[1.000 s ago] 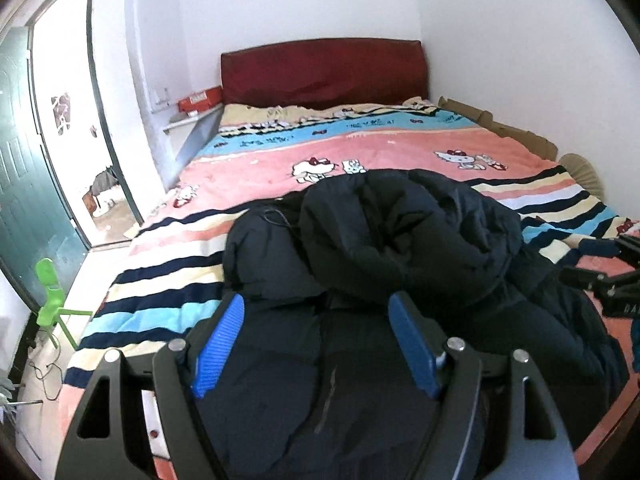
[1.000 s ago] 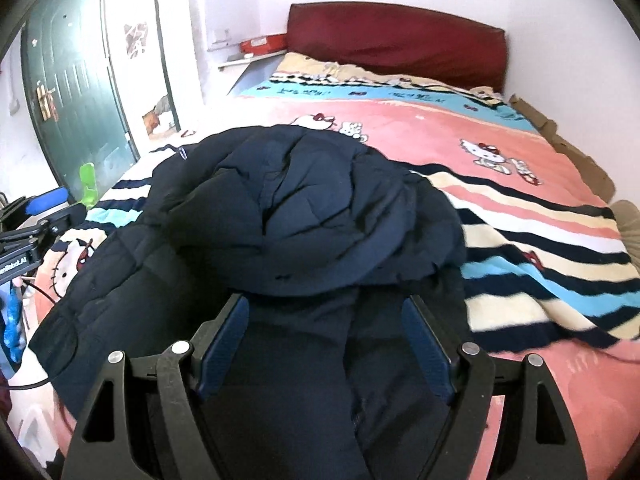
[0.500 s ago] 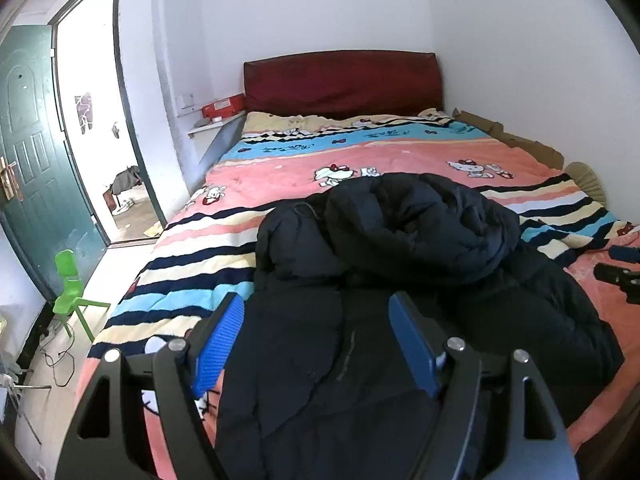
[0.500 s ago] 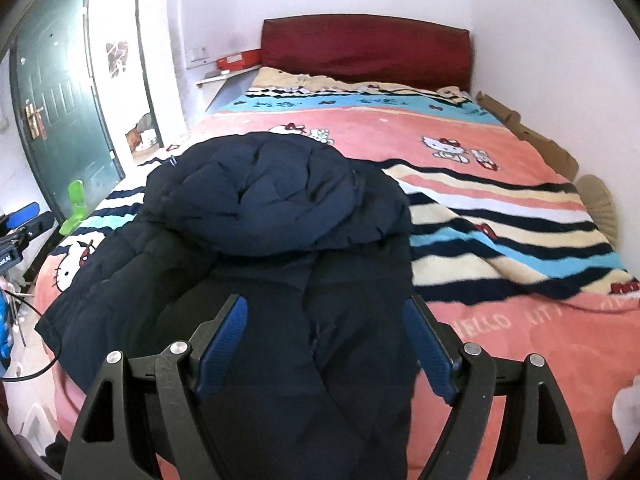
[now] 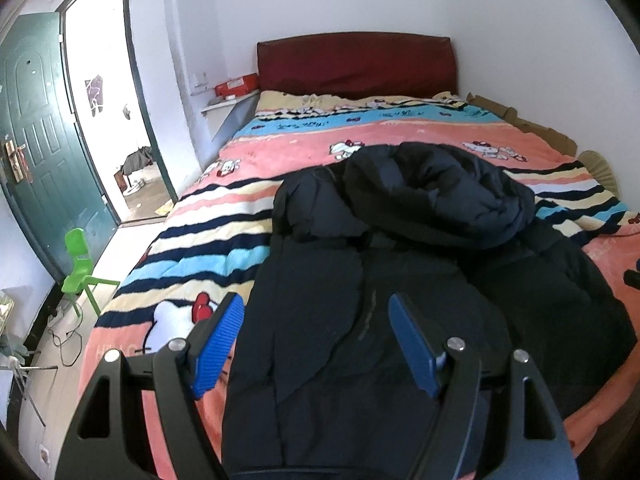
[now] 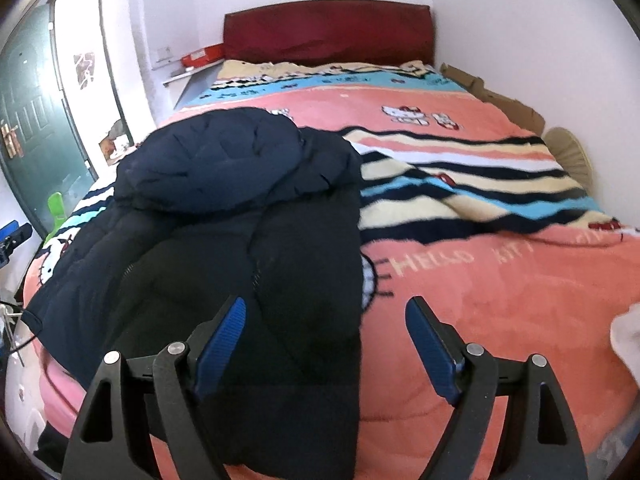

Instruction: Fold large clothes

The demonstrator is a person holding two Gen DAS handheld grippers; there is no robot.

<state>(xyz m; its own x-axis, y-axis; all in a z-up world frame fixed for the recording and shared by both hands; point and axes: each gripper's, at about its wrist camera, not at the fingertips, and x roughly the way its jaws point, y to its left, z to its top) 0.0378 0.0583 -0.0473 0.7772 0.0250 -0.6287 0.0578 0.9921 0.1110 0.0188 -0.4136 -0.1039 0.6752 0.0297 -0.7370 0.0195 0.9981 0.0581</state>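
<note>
The left tool (image 5: 316,322) hangs open over the near hem of the dark jacket (image 5: 360,320), gripping nothing. The jacket lies spread on the bed (image 5: 400,136), hood bunched toward the headboard (image 5: 356,64). The right tool (image 6: 326,326), its jaws just widening, stands open and empty over the jacket's right edge.

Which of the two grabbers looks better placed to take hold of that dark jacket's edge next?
Probably the right gripper: the jacket's side edge lies between its open, empty fingers. The left gripper, also open and empty, hovers mostly over the jacket's flat middle.
</note>
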